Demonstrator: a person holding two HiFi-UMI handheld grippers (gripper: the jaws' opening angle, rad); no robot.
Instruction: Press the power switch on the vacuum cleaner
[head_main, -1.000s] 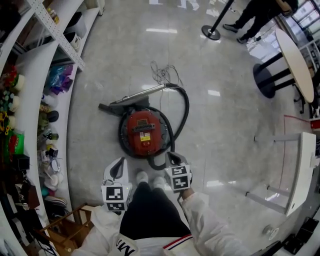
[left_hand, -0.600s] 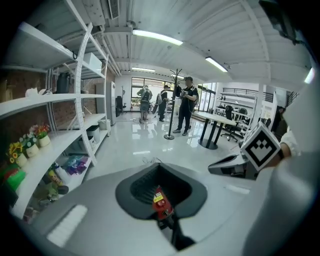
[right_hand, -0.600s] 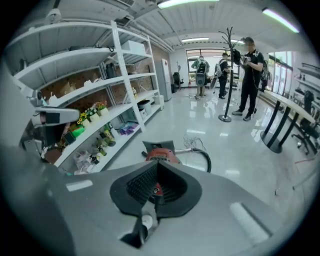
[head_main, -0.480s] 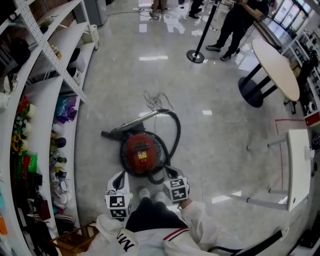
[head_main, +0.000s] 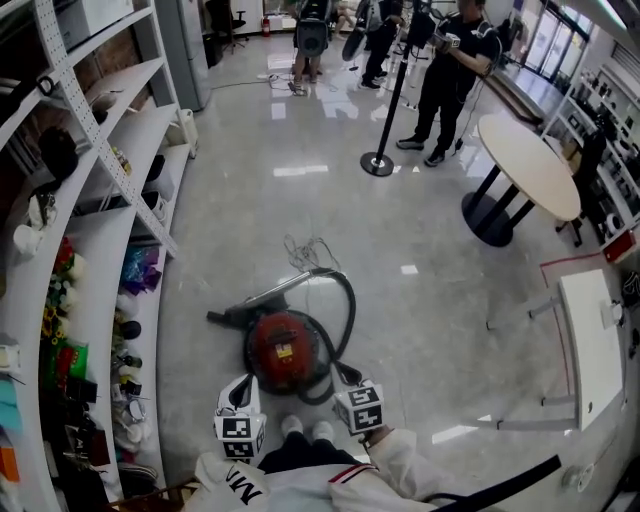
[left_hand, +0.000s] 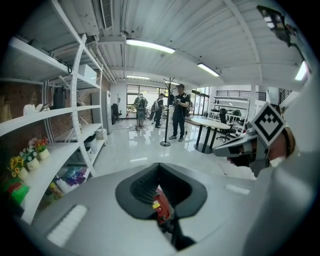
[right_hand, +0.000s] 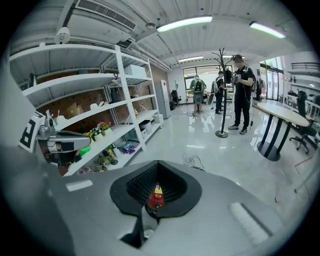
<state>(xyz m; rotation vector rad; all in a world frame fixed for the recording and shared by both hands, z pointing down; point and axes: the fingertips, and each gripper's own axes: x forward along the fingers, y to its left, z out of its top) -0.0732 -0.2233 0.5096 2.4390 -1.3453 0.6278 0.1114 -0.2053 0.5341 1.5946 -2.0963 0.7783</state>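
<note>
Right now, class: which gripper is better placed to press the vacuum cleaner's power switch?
Right, marginally. The right gripper sights the red vacuum cleaner centred along its shut jaws; the left gripper sees it off-centre. Both hang above it.

The round red vacuum cleaner (head_main: 285, 350) sits, seemingly upright, on the floor (head_main: 430, 240).

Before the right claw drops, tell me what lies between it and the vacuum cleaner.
Only the black hose, which curves between the right claw and the red vacuum cleaner; nothing else visible stands in the way.
</note>
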